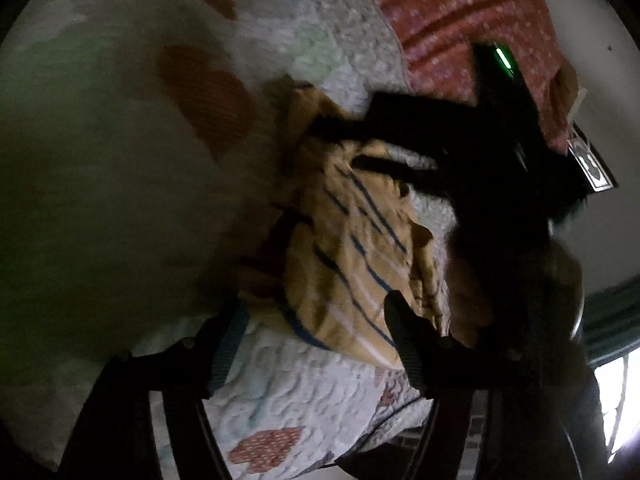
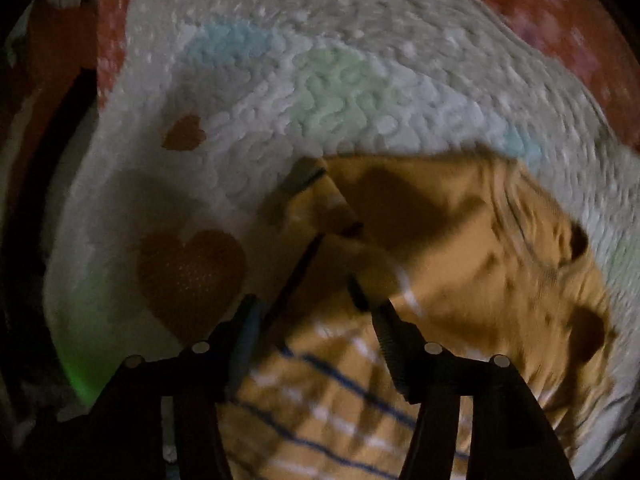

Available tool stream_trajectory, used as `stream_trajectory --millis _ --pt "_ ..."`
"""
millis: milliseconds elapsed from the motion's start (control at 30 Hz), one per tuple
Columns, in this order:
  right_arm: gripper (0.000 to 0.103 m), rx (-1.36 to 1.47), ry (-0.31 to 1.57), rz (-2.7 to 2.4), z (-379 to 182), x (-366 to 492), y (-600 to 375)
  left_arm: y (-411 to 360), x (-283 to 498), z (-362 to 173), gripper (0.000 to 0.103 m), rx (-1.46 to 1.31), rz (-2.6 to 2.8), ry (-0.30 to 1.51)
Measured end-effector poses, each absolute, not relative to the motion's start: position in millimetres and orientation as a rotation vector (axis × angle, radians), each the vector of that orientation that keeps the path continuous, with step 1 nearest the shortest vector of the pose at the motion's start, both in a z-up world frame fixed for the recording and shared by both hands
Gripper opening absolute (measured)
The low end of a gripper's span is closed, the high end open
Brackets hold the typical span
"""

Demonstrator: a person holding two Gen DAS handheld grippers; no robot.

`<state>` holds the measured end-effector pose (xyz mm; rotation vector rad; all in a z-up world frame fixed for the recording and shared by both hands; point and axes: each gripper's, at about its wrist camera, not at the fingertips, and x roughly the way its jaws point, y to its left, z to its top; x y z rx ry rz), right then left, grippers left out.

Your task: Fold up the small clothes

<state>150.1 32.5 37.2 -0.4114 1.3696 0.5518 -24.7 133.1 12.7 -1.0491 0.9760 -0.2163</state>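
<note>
A small mustard-yellow garment with blue and white stripes (image 1: 352, 248) lies bunched on a white quilted blanket (image 1: 304, 392). My left gripper (image 1: 316, 316) is open, its fingers (image 1: 404, 332) spread either side of the near end of the garment. My right gripper shows in the left wrist view (image 1: 344, 144) as a dark shape over the far end of the garment, its fingers apart. In the right wrist view the right gripper (image 2: 308, 300) is open over the garment (image 2: 460, 248), with a fold of cloth between its fingers (image 2: 384, 320).
The blanket (image 2: 320, 80) bears red hearts (image 2: 188, 272) and pale blue and green patches. A red dotted cloth (image 1: 460, 12) lies beyond the blanket's far edge. A wall and a window edge (image 1: 616, 392) show at the right in the left wrist view.
</note>
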Motion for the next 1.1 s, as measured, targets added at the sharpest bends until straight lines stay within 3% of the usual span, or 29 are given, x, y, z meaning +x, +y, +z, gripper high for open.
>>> stream_trajectory --millis 200,233,267,300,333,400,633,867,1000,1100 --pt "0.073 -0.753 1.412 0.503 -0.8 136.2 75.4 115.7 -13.7 10.7 0.070 -0.989 -0.205 1.002" --pt "0.071 -0.799 1.392 0.499 -3.6 131.2 78.6 114.1 -13.3 11.7 0.061 -0.973 -0.199 1.007" --pt "0.056 -0.809 1.367 0.501 -2.3 127.1 79.5 111.7 -12.2 12.0 0.035 -0.954 -0.205 1.017" --pt "0.029 -0.812 1.341 0.497 0.4 124.0 78.7 109.4 -10.1 9.8 0.018 -0.956 -0.231 1.035" --pt "0.023 -0.823 1.309 0.477 3.7 122.0 75.2 106.9 -8.2 6.0 0.007 -0.967 -0.255 1.058" --pt "0.013 -0.770 1.280 0.491 13.6 119.8 65.1 104.5 -9.5 4.2 0.007 -0.971 -0.245 1.068" --pt "0.012 -0.541 1.118 0.570 91.3 114.3 -5.5 79.3 -17.9 51.1 0.007 -0.887 -0.281 0.981" --pt "0.012 -0.201 1.018 0.559 162.0 121.3 -135.7 -23.4 -1.0 109.5 0.007 -0.685 -0.349 0.989" --pt "0.012 -0.070 1.020 0.471 164.1 132.2 -231.6 -106.8 8.9 110.2 0.007 -0.545 -0.396 1.040" --pt "0.012 0.038 1.086 0.375 129.2 141.0 -304.5 -154.8 9.8 99.4 0.007 -0.483 -0.420 1.088"
